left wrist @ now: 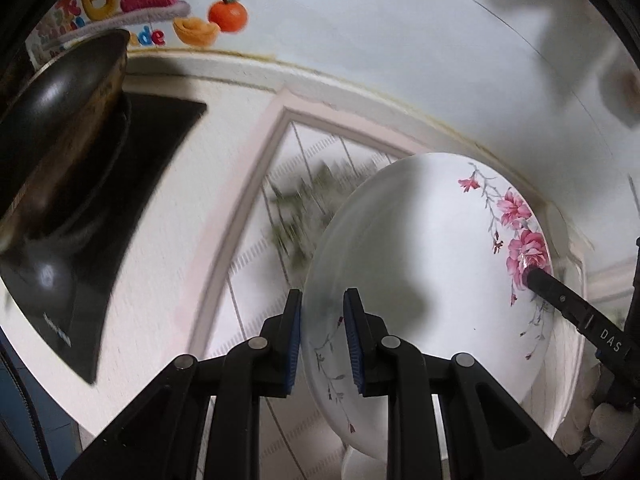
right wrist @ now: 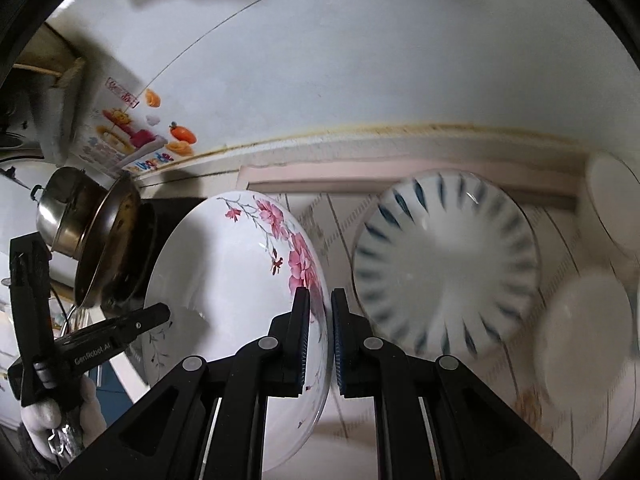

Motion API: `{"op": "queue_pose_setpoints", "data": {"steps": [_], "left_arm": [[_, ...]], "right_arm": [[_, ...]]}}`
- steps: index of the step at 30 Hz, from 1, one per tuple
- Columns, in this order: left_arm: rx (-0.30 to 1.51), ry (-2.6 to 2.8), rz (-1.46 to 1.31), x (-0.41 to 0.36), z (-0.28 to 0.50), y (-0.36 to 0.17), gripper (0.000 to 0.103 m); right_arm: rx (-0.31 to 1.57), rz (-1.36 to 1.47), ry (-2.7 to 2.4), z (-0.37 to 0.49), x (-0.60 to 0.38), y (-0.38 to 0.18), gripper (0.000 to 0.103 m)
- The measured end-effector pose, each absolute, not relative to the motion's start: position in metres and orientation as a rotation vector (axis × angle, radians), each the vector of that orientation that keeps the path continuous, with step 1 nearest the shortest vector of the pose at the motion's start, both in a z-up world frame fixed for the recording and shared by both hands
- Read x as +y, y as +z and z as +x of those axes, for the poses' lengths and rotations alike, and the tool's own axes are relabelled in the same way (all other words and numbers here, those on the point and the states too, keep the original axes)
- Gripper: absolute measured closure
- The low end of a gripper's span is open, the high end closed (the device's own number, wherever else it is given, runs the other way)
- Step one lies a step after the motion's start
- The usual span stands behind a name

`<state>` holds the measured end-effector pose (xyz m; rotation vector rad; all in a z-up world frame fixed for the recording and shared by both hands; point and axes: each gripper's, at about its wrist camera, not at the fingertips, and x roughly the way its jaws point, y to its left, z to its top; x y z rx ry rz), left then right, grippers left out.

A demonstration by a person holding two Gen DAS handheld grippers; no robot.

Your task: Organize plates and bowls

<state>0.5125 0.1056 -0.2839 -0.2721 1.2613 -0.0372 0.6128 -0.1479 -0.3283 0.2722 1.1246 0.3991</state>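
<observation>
Both grippers clamp the same white plate with pink blossom sprigs (left wrist: pixel 420 288), one on each side of its rim, and the plate hangs in the air above the counter. In the left wrist view the left gripper (left wrist: pixel 322 344) has its blue-padded jaws drawn narrow onto the rim at about 7 o'clock of the plate, the plate's face spreading up toward 1 o'clock; the right gripper's black finger reaches the opposite rim at about 3 o'clock, over the pink flowers. In the right wrist view the right gripper (right wrist: pixel 320 338) pinches the flowered edge between nearly closed jaws at about 4 o'clock of the plate, and the left gripper, gripped by a hand in a white fluffy glove (right wrist: pixel 44 424), holds the far rim at about 8 o'clock. Beyond the plate, toward 1 o'clock from the right gripper's tips, a bowl with blue radial strokes (right wrist: pixel 444 268) sits on the patterned counter mat (right wrist: pixel 328 220), blurred. Two plain white dishes lie further right, one at 3 o'clock (right wrist: pixel 584 332) and one near the wall at 2 o'clock (right wrist: pixel 616 204). At the left edge, around 9 o'clock, a dark wok (left wrist: pixel 60 120) rests on a black cooktop (left wrist: pixel 152 168), with a steel pot (right wrist: pixel 64 216) beside it. A colourful cartoon sticker (left wrist: pixel 132 0) decorates the white wall.
</observation>
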Motion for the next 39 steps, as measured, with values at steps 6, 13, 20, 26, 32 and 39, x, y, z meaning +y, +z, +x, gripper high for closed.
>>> {"op": "queue_pose_setpoints", "data": {"steps": [6,13,20,26,32,39], "left_arm": [[1.348,-0.138,-0.173,0.073,0.463,-0.293,0.085],[1.462,-0.216,-0.087,0.048,0.433,-0.33,0.085],[1.503,-0.244,-0.017,0.03,0.417,-0.347,0.085],[1.52,-0.244,0.027,0.022,0.411,-0.358,0.085],[1.519,-0.233,0.065,0.014,0.411,-0.365,0.085],[1.534,-0.224,0.082,0.005,0.415,-0.377,0.085]], "right_arm": [[1.155,0.307,0.341,0.533,-0.183,-0.331,0.09],[1.192,0.391,0.273,0.469,-0.214,-0.356,0.09],[1.221,0.421,0.229,0.439,-0.229,-0.379,0.09],[1.24,0.431,0.209,0.429,-0.235,-0.392,0.09],[1.264,0.448,0.202,0.427,-0.242,-0.406,0.09],[1.28,0.461,0.202,0.429,-0.242,-0.416,0.09]]}}
